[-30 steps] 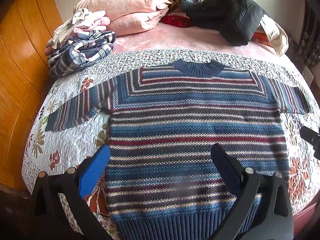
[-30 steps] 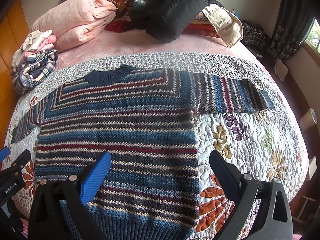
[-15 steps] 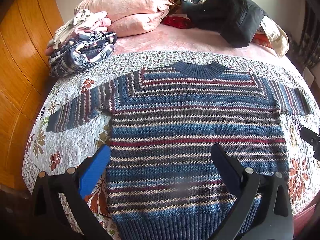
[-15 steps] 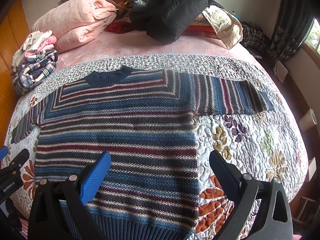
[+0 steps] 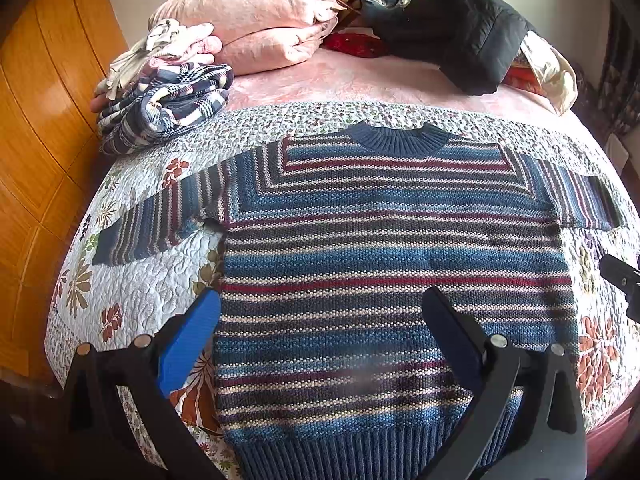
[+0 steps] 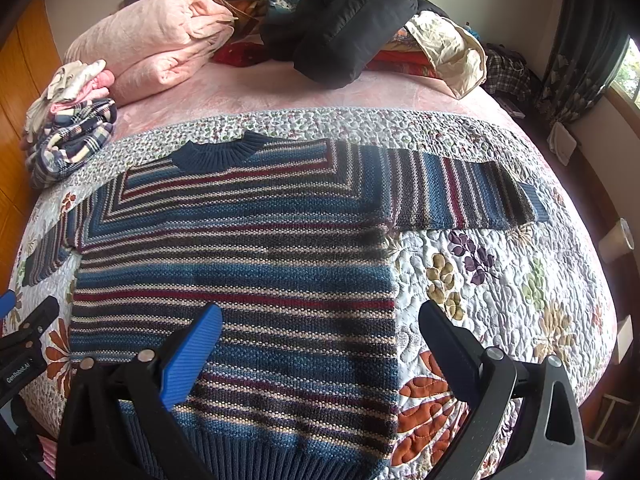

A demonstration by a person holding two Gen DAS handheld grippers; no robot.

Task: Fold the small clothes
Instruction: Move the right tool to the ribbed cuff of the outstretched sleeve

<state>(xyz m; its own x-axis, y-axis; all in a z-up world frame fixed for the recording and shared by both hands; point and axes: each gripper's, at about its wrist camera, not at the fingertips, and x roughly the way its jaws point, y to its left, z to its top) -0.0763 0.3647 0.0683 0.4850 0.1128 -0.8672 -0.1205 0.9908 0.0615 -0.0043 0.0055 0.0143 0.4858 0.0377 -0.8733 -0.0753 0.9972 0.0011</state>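
While both claws are held spread wide and empty, the left gripper (image 5: 320, 332) and right gripper (image 6: 320, 336) are seen above the blue striped knitted sweater (image 5: 384, 264), laid flat with sleeves outstretched on a floral quilted bedspread (image 6: 500, 280). A folded plaid clothes pile (image 5: 160, 108), pink folded blanket (image 6: 152, 40) and black padded jacket (image 6: 348, 28) are heaped well beyond the collar.

Wooden wardrobe (image 5: 36, 128) left, curtained window (image 6: 628, 68) right of bed.

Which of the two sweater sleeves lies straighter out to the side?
The sleeve on the right gripper's side: it runs level, while the other sleeve slants down toward the bed's edge.
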